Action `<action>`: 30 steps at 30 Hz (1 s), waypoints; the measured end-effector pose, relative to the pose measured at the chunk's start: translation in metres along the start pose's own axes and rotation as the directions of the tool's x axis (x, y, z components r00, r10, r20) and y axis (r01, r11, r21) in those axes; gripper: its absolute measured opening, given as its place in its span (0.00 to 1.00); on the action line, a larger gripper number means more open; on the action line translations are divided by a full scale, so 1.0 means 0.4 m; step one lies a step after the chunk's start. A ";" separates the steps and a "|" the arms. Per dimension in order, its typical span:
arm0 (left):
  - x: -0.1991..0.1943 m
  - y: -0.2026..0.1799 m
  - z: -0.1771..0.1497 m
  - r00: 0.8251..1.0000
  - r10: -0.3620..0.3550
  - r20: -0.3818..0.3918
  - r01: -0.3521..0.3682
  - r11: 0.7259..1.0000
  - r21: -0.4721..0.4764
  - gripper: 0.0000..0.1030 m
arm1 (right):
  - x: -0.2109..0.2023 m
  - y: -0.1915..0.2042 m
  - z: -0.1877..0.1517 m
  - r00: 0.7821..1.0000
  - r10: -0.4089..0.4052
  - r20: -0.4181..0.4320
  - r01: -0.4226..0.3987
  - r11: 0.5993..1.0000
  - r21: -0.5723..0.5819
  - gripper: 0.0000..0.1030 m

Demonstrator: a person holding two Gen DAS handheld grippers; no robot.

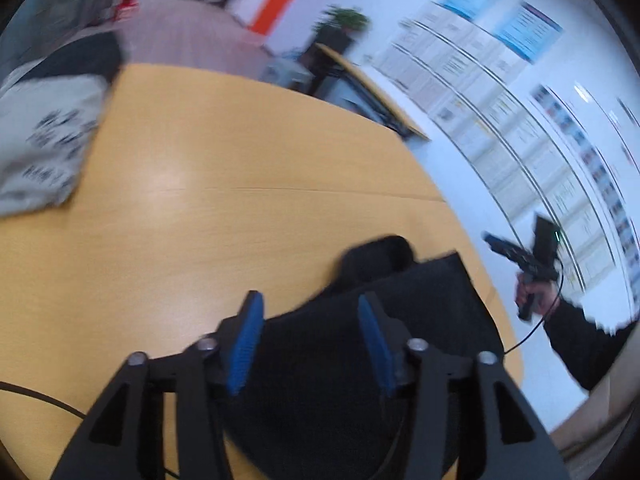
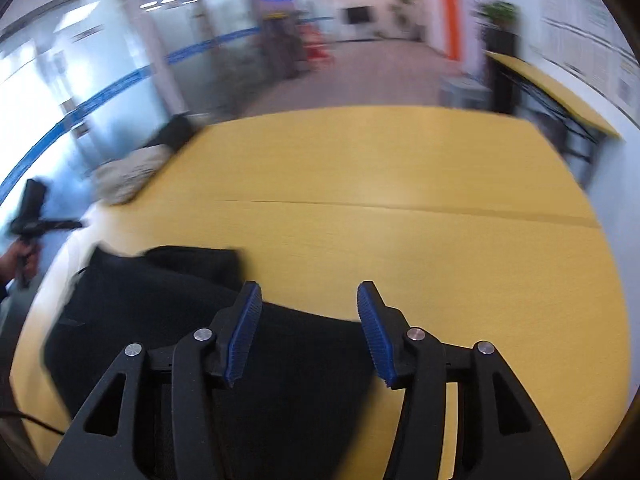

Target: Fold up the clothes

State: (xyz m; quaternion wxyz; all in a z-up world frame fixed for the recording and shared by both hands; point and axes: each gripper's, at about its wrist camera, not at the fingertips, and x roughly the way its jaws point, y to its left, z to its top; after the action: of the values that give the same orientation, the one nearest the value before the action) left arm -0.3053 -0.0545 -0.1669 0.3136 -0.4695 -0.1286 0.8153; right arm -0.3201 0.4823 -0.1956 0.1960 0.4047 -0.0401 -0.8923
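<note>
A black garment (image 1: pixel 360 340) lies crumpled on the near edge of the yellow wooden table (image 1: pixel 240 184). My left gripper (image 1: pixel 310 304) is open and empty, above the garment's left part. In the right wrist view the same black garment (image 2: pixel 180 312) lies at the lower left. My right gripper (image 2: pixel 310 294) is open and empty, over the garment's right edge. The right gripper also shows in the left wrist view (image 1: pixel 490 240), held off the table's right side; its jaws are too blurred there. The left gripper shows in the right wrist view (image 2: pixel 78 223).
A folded grey printed garment (image 1: pixel 44 140) lies at the table's far left, also in the right wrist view (image 2: pixel 128 174). A dark item (image 1: pixel 80 56) sits behind it. A second table (image 2: pixel 552 88) and a potted plant (image 1: pixel 348 20) stand by the poster wall.
</note>
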 end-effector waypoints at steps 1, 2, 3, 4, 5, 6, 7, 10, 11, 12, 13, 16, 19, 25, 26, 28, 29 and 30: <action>0.027 -0.023 -0.005 0.999 -0.020 -0.044 0.022 0.998 0.051 0.56 | 0.031 0.055 0.015 0.998 0.061 -0.025 -0.061 0.998 -0.021 0.52; 0.080 -0.046 -0.007 0.994 -0.023 -0.107 0.033 0.995 0.096 0.56 | 0.085 0.123 0.025 0.983 0.161 -0.086 -0.165 0.985 -0.043 0.52; 0.134 -0.053 -0.014 0.986 -0.020 -0.165 0.038 0.993 0.109 0.55 | 0.137 0.170 0.020 0.967 0.224 -0.125 -0.232 0.972 -0.048 0.52; 0.186 -0.038 -0.026 0.976 -0.029 -0.217 0.047 0.996 0.076 0.55 | 0.189 0.217 0.014 0.945 0.284 -0.163 -0.296 0.954 -0.050 0.51; 0.235 -0.023 -0.037 0.963 -0.039 -0.265 0.053 0.998 0.044 0.54 | 0.257 0.260 -0.002 0.923 0.318 -0.216 -0.336 0.940 -0.055 0.49; 0.255 -0.017 -0.042 0.964 -0.029 -0.263 0.042 0.998 0.043 0.52 | 0.312 0.283 -0.019 0.918 0.308 -0.249 -0.331 0.942 -0.054 0.45; 0.275 -0.011 -0.047 0.965 -0.019 -0.261 0.031 0.999 0.041 0.50 | 0.366 0.305 -0.036 0.913 0.296 -0.280 -0.323 0.945 -0.054 0.43; 0.266 0.015 -0.042 0.978 -0.010 -0.210 0.014 1.000 0.018 0.44 | 0.433 0.266 -0.055 0.938 0.243 -0.248 -0.247 0.969 0.013 0.26; 0.247 0.018 -0.035 0.981 0.001 -0.194 0.000 1.000 0.007 0.44 | 0.413 0.251 -0.056 0.950 0.224 -0.218 -0.224 0.974 0.028 0.21; 0.228 0.019 -0.029 0.984 0.011 -0.178 -0.012 1.000 -0.003 0.46 | 0.393 0.235 -0.057 0.960 0.205 -0.190 -0.200 0.979 0.042 0.21; 0.214 0.005 -0.030 0.986 -0.009 -0.167 0.011 1.000 0.011 0.47 | 0.372 0.220 -0.058 0.970 0.184 -0.161 -0.177 0.983 0.058 0.23; 0.195 -0.045 -0.039 0.991 -0.024 -0.135 0.039 0.993 0.108 0.64 | 0.285 0.254 -0.090 0.968 0.224 -0.111 -0.225 0.974 0.003 0.60; 0.262 -0.034 -0.071 0.968 0.142 -0.206 -0.115 0.984 0.140 0.65 | 0.318 0.307 -0.144 0.976 0.114 -0.185 -0.134 0.986 -0.098 0.63; 0.153 -0.073 -0.037 0.988 0.117 -0.100 -0.109 0.991 0.083 0.64 | 0.030 0.184 -0.252 0.994 0.103 0.041 -0.110 0.955 0.275 0.76; 0.121 -0.107 -0.037 0.988 0.125 -0.089 -0.112 0.984 0.135 0.64 | -0.055 0.173 -0.285 0.991 0.081 0.106 -0.110 0.943 0.315 0.85; 0.050 -0.169 -0.040 0.985 0.157 -0.067 -0.136 0.961 0.241 0.67 | -0.207 0.156 -0.382 0.988 0.036 0.151 -0.095 0.909 0.405 0.88; 0.012 -0.202 -0.043 0.982 0.178 -0.055 -0.155 0.944 0.291 0.70 | -0.245 0.167 -0.431 0.991 0.023 0.132 -0.081 0.889 0.451 0.88; -0.031 -0.232 -0.051 0.979 0.198 -0.043 -0.173 0.927 0.331 0.72 | -0.276 0.173 -0.477 0.994 0.017 0.106 -0.067 0.873 0.484 0.88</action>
State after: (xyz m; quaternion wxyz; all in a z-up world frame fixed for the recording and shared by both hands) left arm -0.2474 0.0072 -0.1223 0.3129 -0.4517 0.0649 0.8329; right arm -0.0917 0.4775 -0.2295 0.1052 0.3954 -0.2817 -0.8679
